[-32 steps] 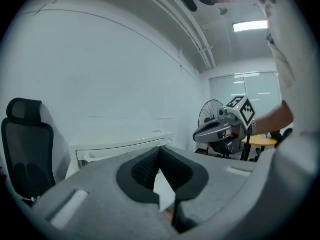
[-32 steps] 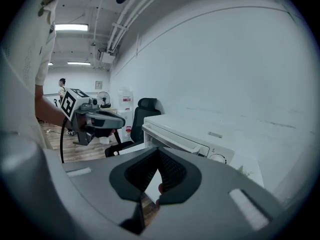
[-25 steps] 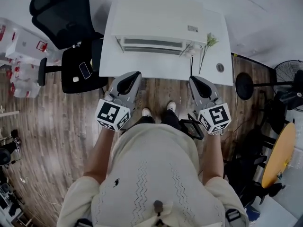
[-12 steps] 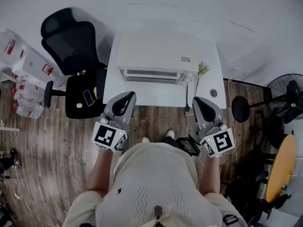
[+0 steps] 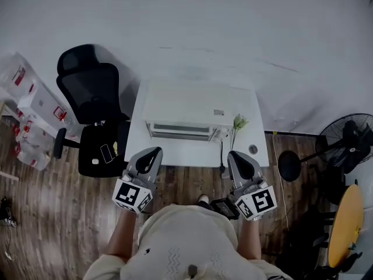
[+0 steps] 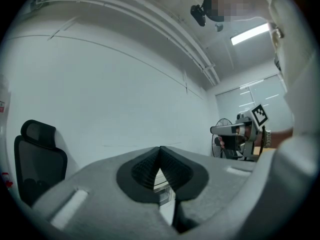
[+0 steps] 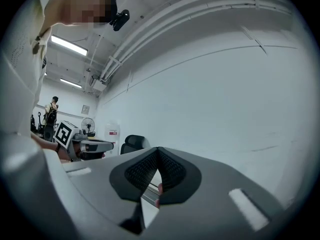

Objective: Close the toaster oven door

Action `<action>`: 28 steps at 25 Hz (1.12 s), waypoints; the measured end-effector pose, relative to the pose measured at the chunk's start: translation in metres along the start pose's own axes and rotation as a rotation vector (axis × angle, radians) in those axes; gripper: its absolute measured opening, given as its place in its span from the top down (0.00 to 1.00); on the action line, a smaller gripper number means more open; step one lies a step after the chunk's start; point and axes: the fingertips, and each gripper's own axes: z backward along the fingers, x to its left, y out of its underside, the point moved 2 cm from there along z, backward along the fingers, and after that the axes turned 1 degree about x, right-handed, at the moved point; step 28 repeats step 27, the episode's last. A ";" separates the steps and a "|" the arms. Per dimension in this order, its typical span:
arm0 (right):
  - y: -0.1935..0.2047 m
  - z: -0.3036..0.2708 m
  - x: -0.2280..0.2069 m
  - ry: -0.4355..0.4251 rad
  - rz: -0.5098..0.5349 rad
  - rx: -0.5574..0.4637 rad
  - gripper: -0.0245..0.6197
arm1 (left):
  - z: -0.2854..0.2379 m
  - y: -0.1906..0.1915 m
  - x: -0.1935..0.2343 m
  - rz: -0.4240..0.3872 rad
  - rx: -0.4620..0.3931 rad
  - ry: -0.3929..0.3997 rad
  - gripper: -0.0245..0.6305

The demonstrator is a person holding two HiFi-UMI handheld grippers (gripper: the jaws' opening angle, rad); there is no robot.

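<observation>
- Both grippers now sit further back from the toaster oven (image 5: 192,102) than a second ago. The oven and table (image 5: 257,140) look smaller in the head view.
- Toaster oven: mid-table, front toward the person, door looks flush against the front.
- left gripper (image 5: 152,152): on the near side of the oven, left of centre, over the table's near edge. Its fingers (image 6: 145,170) are pressed together with nothing between them.
- right gripper (image 5: 236,155): near side, right of the oven. Its fingers (image 7: 142,171) are also together and empty.
- Pose: both forearms reach forward from the torso, marker cubes nearest the body. Grippers are tipped up, so their views show wall and ceiling.
- office chair (image 5: 87,92): left of the oven.
- flower sprig (image 5: 236,123): just right of the oven.
</observation>
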 end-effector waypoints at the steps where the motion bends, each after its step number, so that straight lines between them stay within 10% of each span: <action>1: 0.001 0.001 0.000 0.002 -0.004 0.000 0.95 | -0.001 0.000 -0.003 0.004 -0.006 0.002 0.96; 28: 0.010 0.018 0.000 -0.009 -0.022 0.032 0.95 | 0.011 0.015 -0.024 0.038 -0.018 -0.026 0.96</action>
